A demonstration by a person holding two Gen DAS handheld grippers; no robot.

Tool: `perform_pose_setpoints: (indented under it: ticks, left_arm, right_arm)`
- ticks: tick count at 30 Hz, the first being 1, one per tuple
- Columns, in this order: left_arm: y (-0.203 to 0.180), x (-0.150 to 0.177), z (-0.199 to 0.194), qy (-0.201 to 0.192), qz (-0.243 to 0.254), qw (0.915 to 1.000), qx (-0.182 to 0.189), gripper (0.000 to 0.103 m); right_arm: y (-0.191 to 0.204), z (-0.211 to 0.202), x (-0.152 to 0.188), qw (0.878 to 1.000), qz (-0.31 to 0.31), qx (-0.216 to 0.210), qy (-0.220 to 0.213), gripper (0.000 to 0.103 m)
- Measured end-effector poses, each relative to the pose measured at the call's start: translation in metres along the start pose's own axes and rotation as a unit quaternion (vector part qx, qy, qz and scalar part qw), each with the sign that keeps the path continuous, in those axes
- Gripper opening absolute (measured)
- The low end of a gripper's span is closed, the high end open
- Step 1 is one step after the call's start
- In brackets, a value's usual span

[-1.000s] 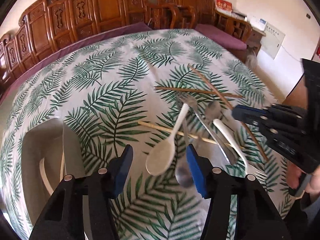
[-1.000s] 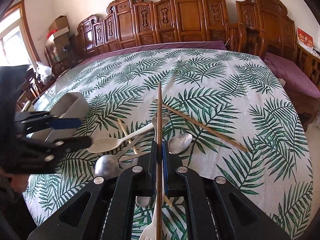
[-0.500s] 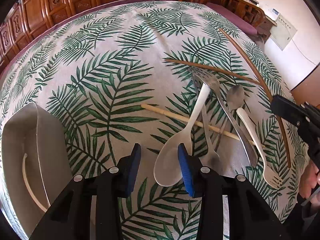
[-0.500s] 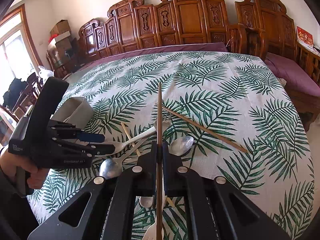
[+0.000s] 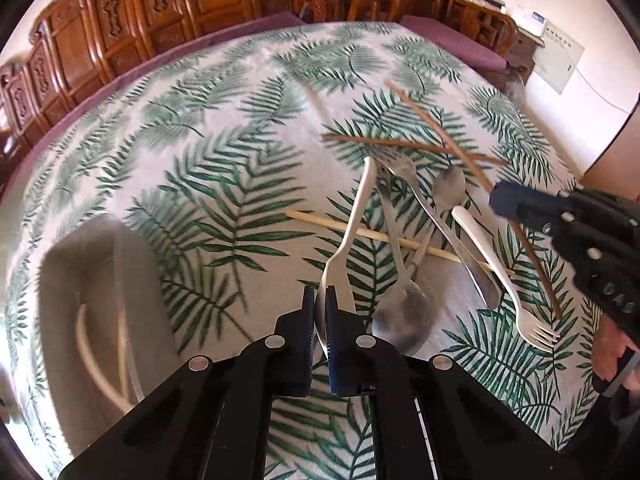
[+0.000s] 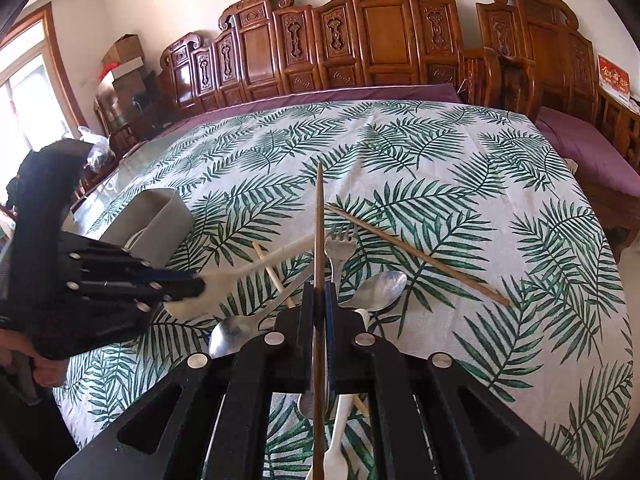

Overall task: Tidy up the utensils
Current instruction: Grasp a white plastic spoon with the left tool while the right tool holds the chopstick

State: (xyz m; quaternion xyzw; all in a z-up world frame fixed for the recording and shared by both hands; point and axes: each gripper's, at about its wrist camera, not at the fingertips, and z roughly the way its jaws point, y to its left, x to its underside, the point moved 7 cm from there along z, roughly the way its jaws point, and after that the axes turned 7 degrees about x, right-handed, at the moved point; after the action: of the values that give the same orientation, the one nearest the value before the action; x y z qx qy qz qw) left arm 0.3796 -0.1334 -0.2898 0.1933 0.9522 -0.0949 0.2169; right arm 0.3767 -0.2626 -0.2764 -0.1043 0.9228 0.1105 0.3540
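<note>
Left gripper (image 5: 320, 300) low, level, clamping white spoon (image 5: 352, 232); right gripper (image 6: 319, 294) pinching brown chopstick (image 6: 318, 216) — pointing forward

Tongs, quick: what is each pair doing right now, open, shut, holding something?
Left tongs: shut on the white spoon.
Right tongs: shut on a brown chopstick.

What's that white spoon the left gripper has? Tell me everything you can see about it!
The white spoon looks like smooth, glossy plastic or ceramic, with a long slim handle that widens into an oval bowl. The left gripper is shut on the bowel end, pinching it edge-on, so the bowl is mostly hidden. The handle points away across the leaf-print tablecloth, passing over a pale chopstick, beside a metal fork. Whether it is lifted is unclear.
</note>
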Motion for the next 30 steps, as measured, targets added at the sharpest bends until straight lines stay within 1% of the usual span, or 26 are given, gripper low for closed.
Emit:
perform_pose_setpoints:
  ticks: [7,15,20,30]
  left_arm:
    - [0.010,0.003,-0.032,-0.039,-0.003,0.9990,-0.018,0.004]
    - [0.026,0.015,-0.065,-0.070,-0.012,0.9971,-0.026,0.004]
    - [0.046,0.025,-0.082,-0.082,-0.021,0.9954,-0.044,0.004]
    - [0.093,0.050,-0.106,-0.101,-0.057,0.9914,-0.061,0.004]
  right_arm:
    - [0.007,-0.001,0.006,1.000,0.010,-0.004,0.008,0.006]
    - [0.023,-0.011,0.009,1.000,0.008,-0.004,0.003,0.006]
    - [0.035,-0.017,0.012,1.000,-0.003,-0.007,0.003,0.006]
    - [0.064,-0.025,0.015,1.000,-0.015,-0.010,0.000,0.006]
